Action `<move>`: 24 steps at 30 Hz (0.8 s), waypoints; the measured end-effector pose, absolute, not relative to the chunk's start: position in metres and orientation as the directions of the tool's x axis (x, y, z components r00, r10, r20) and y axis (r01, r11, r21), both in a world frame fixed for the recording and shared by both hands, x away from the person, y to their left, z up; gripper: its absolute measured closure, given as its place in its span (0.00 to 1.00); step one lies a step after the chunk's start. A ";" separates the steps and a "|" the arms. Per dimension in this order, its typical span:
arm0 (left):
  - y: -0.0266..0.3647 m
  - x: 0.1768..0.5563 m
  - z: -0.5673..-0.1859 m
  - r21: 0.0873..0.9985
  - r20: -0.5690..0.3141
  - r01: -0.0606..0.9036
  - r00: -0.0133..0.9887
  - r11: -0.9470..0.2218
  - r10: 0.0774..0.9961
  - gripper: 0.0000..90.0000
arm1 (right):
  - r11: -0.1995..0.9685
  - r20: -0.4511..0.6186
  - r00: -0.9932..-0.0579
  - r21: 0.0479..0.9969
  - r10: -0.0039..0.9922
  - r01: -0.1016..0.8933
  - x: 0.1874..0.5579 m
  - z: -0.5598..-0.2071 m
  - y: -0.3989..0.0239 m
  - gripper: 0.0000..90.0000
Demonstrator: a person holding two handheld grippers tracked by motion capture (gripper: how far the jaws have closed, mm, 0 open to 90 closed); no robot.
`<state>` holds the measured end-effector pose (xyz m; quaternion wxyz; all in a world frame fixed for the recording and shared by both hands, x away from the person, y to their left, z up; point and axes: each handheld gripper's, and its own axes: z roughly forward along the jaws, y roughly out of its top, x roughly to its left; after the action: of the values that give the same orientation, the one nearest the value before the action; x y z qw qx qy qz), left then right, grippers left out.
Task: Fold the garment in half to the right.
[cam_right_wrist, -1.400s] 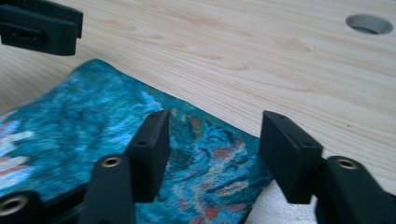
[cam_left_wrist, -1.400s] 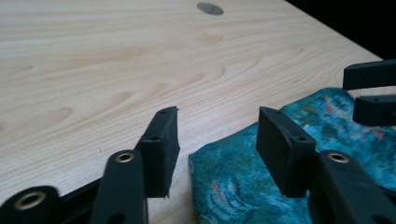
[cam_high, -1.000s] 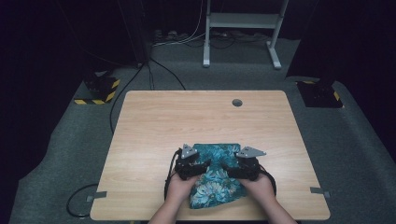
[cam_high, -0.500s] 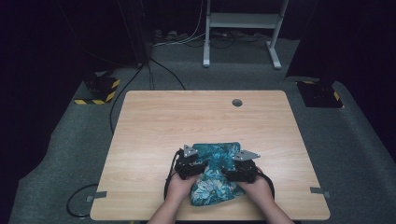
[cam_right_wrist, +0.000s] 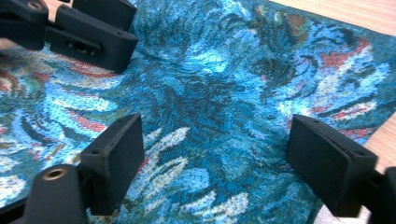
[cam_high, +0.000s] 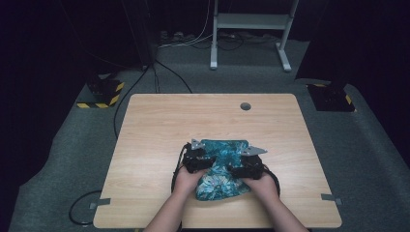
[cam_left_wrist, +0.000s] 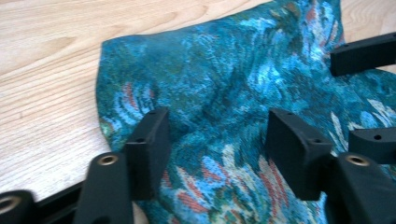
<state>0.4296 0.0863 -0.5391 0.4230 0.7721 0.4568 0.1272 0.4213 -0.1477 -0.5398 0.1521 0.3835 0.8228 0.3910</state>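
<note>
The teal patterned cloth (cam_high: 220, 166) lies bunched near the counter's (cam_high: 154, 125) near edge, its long axis running from the person toward the far side. The left gripper (cam_high: 197, 157) and right gripper (cam_high: 247, 164) flank it; both jaws, just opening, stand apart over fabric. Bare counter surrounds it.

From above the near edge we look forward and down on the whole table (cam_high: 159, 121), the floor beyond it far off. Our two gripper views sit very close over the teal patterned cloth (cam_left_wrist: 219, 93), each looking along its own jaws. All three views share that cloth near the table's near edge, and each gripper view catches the other's jaws.
</note>
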 end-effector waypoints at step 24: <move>0.095 0.401 -0.514 0.831 -0.192 0.516 0.616 -0.207 0.764 0.07 | 0.341 0.052 -0.654 0.820 0.755 0.459 0.400 -0.518 -0.160 0.00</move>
<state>0.4014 0.0954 -0.5136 0.4707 0.7658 0.4181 0.1315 0.4004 -0.1600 -0.5177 0.1716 0.3792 0.8008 0.4307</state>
